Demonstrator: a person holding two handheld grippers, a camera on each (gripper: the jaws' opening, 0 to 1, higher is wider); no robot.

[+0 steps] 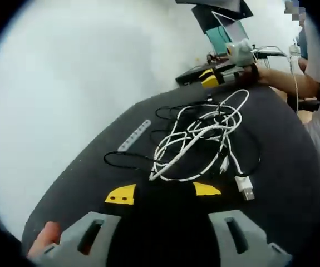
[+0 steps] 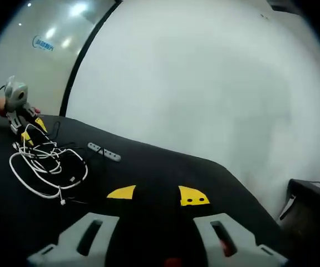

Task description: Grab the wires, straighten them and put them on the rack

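A tangle of white wires (image 1: 198,136) lies on the black table (image 1: 282,167), with thin black wires (image 1: 126,161) under and around it and a white USB plug (image 1: 245,187) at its near side. My left gripper (image 1: 163,192) is open, its yellow tips just short of the tangle. The grey strip rack (image 1: 134,135) lies flat to the left of the wires. In the right gripper view my right gripper (image 2: 157,194) is open over bare table, well away from the wires (image 2: 48,164) and the rack (image 2: 105,152). There the left gripper (image 2: 32,132) shows at the tangle's far edge.
The right gripper (image 1: 226,72) sits at the far table edge, held by a person's arm (image 1: 285,82). A laptop (image 1: 226,33) and cables stand behind it. A fingertip (image 1: 45,236) shows beside my left jaw. A pale wall (image 2: 204,83) backs the table; a dark stand (image 2: 307,197) at right.
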